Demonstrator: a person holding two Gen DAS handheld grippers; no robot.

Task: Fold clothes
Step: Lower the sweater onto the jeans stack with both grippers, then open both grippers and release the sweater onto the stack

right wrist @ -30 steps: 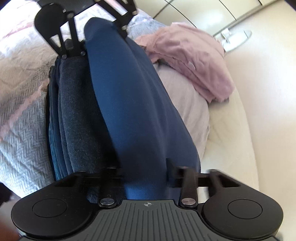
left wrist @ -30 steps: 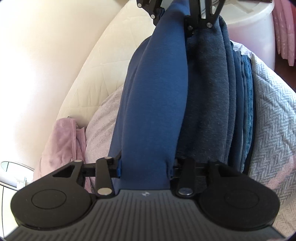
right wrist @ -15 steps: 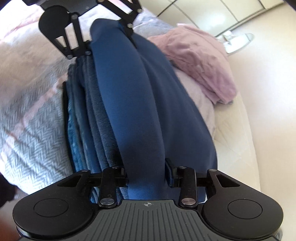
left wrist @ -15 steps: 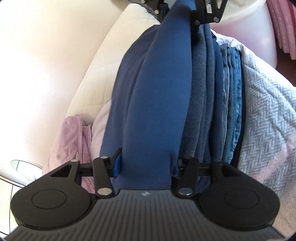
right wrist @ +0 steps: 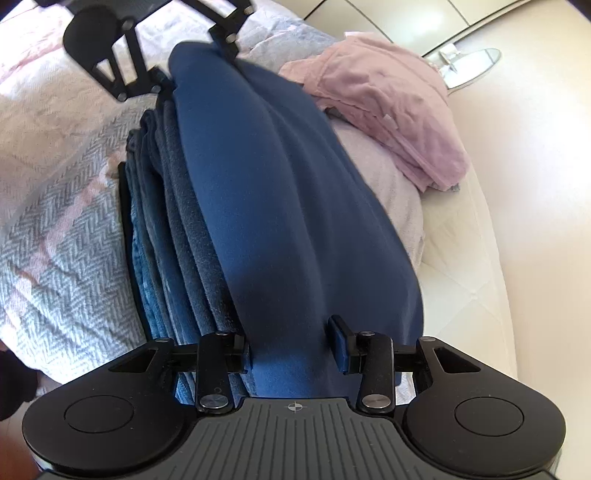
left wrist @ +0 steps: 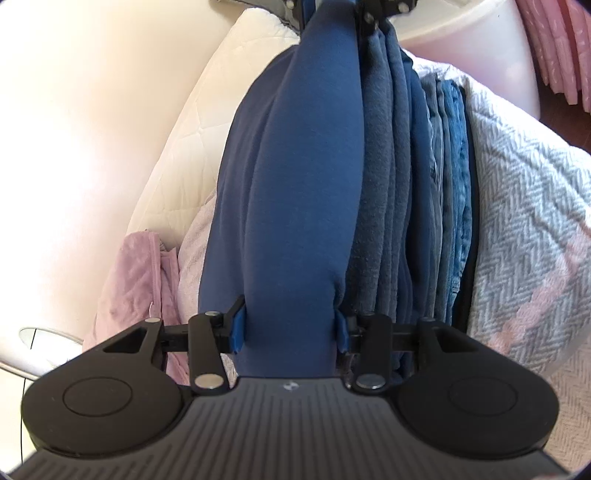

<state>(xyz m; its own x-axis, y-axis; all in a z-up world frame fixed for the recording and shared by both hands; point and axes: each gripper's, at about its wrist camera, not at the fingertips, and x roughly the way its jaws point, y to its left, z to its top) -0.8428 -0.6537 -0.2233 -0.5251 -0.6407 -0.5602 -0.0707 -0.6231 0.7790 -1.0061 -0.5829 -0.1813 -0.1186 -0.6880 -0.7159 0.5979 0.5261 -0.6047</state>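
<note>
A folded dark blue garment (left wrist: 295, 184) is stretched between my two grippers and lies on the top of a stack of folded blue clothes (left wrist: 417, 184). My left gripper (left wrist: 290, 328) is shut on the garment's near end in the left wrist view. At that view's top edge, the right gripper (left wrist: 332, 7) grips the far end. In the right wrist view my right gripper (right wrist: 291, 347) is shut on the blue garment (right wrist: 277, 203). The left gripper (right wrist: 195, 62) holds the opposite end, and the stack (right wrist: 166, 229) is on the left.
The stack rests on a bed covered by a grey herringbone blanket (left wrist: 524, 203) (right wrist: 55, 229). A crumpled pink garment (right wrist: 388, 103) (left wrist: 125, 295) lies beyond the blue one. A white tub (left wrist: 480, 44) stands past the bed. The white quilted mattress edge (right wrist: 461, 266) meets pale floor.
Both grippers have carried the blue garment lower and closer to the stack. More of the stack's layered edge shows now. Both grips are unchanged.
</note>
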